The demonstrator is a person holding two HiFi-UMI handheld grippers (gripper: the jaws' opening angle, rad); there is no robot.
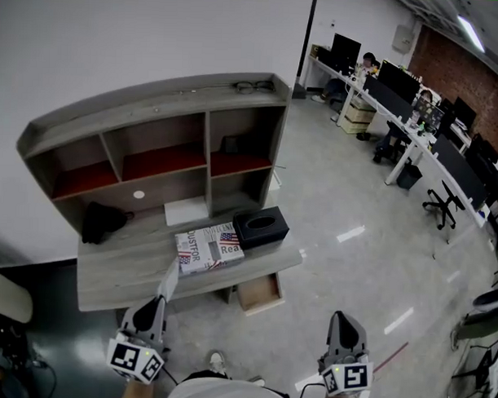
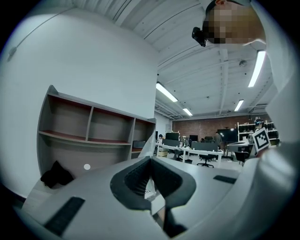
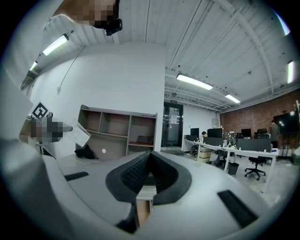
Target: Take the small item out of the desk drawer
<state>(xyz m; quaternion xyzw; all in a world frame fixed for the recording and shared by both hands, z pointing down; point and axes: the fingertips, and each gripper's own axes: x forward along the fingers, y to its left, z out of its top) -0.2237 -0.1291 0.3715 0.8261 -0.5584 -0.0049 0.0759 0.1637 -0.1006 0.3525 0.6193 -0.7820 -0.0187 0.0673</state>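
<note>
Grey wooden table (image 1: 108, 272) set against a white wall, with a three-bay shelf unit (image 1: 158, 121) standing along its back edge. Beneath the right end of the front edge, a light wooden drawer (image 1: 259, 292) pulled out, its inside open to the head view. Near the front edge, right of the middle, a flat box (image 1: 208, 246) printed with a flag and lettering. Touching or just beside its far right corner, at the table's right edge, a black rectangular box (image 1: 260, 227). In the back left corner, under the shelves, a crumpled black bundle (image 1: 104, 222). In front of the table, two grippers well apart, both pointing toward it. Left gripper (image 1: 161, 300) clenched on the small item (image 1: 170, 279), a thin white flat piece sticking out past the jaws toward the front edge, outside the drawer and off to its left. Right gripper (image 1: 343, 316) closed, pads together with nothing caught between them. On top of the shelf unit, toward its right end, a pair of glasses (image 1: 253, 87).
</note>
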